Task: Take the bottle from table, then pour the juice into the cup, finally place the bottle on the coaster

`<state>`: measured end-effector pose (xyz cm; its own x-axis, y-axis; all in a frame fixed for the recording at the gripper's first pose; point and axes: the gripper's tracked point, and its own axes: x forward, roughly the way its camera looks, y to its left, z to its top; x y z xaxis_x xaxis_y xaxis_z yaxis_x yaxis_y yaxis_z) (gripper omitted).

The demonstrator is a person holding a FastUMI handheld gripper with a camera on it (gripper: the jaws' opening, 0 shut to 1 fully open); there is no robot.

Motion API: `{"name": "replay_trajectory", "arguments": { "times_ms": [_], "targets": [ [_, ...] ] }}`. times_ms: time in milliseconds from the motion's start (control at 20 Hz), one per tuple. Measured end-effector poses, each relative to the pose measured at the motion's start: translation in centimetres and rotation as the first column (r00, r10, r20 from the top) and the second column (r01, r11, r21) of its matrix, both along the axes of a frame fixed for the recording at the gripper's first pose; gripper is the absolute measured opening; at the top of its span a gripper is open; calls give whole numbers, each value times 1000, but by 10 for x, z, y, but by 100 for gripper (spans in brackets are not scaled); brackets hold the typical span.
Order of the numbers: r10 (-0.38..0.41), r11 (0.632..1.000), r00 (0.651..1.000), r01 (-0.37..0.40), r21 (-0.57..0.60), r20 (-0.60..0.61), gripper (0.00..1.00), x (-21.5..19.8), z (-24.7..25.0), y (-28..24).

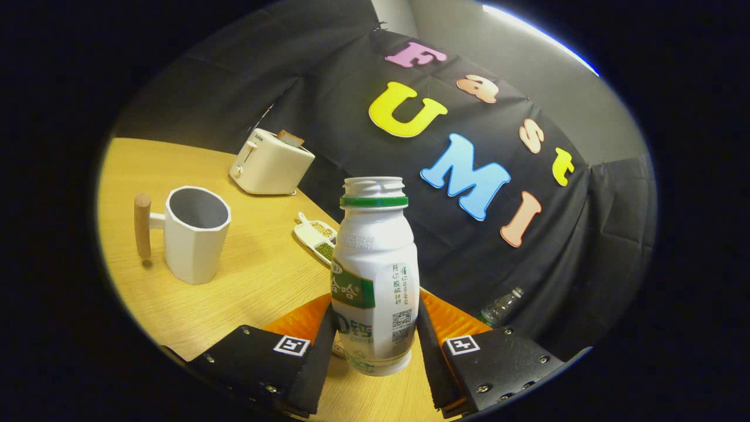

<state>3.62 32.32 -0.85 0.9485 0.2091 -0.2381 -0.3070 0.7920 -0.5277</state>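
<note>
The tool (375, 346) clamps the uncapped white bottle (375, 275) low on its body, one finger pressing each side, the bottle upright and lifted slightly off the desk (246, 281). The orange coaster (299, 321) lies just beyond the fingers. The white cup (196, 234) stands well to the left; a toaster (270, 163) and a small divided dish (315, 237) sit farther back.

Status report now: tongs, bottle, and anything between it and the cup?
Tongs shut on bottle, uncapped, upright, above table. Cup ahead to the side, open side up, nothing between. Orange coaster just behind bottle.
</note>
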Motion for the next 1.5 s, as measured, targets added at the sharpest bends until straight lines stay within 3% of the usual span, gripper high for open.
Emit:
{"name": "replay_trajectory", "arguments": {
  "times_ms": [300, 550, 1050, 1500],
  "targets": [
    [45, 983, 995, -29, -182, 84, 70, -1, 11, 26],
    [90, 961, 993, -66, -269, 75, 69, -3, 4, 46],
    [157, 873, 974, -60, -485, 161, 69, -7, 14, 65],
    [173, 803, 963, -16, -596, 206, 69, -1, 10, 65]
  ]
}}
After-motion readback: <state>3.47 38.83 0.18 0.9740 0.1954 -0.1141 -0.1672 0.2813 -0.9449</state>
